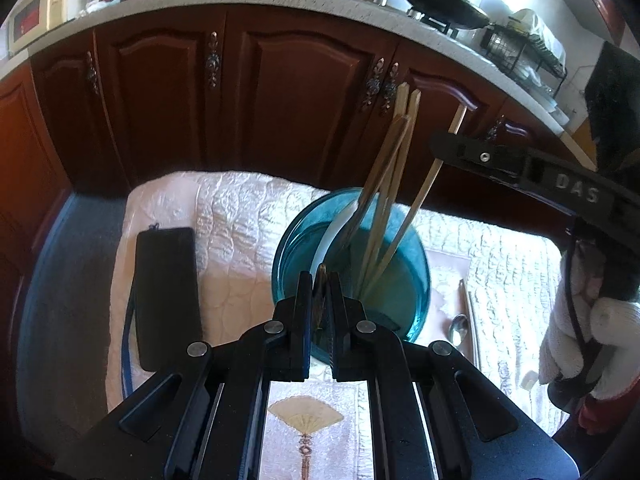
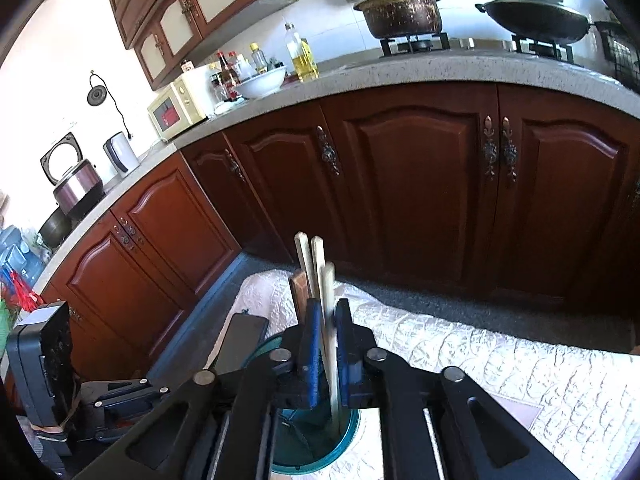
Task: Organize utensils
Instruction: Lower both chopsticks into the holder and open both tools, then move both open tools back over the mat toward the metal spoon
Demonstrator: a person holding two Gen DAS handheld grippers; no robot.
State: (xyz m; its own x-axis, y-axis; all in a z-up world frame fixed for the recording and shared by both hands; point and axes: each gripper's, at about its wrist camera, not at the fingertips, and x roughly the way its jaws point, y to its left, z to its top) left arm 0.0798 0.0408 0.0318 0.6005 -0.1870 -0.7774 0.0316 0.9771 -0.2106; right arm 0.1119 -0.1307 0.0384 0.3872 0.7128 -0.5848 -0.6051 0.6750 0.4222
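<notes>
A blue glass cup (image 1: 404,256) stands on a white quilted mat (image 1: 240,216) and holds several wooden chopsticks (image 1: 384,184). My left gripper (image 1: 320,276) sits at the cup's near rim, jaws nearly shut on a thin dark utensil handle (image 1: 320,300). My right gripper (image 2: 325,312) is above the cup (image 2: 344,436), jaws close around one pale chopstick (image 2: 329,320) whose lower end reaches into the cup; more chopsticks (image 2: 310,264) stand behind it. In the left wrist view the right gripper's finger (image 1: 520,164) crosses that chopstick (image 1: 424,192).
A spoon (image 1: 458,330) and a chopstick (image 1: 468,312) lie on the mat right of the cup. A black flat case (image 1: 166,296) lies on the mat's left. Dark wooden cabinets (image 1: 240,100) and a counter (image 2: 400,76) with pots stand behind.
</notes>
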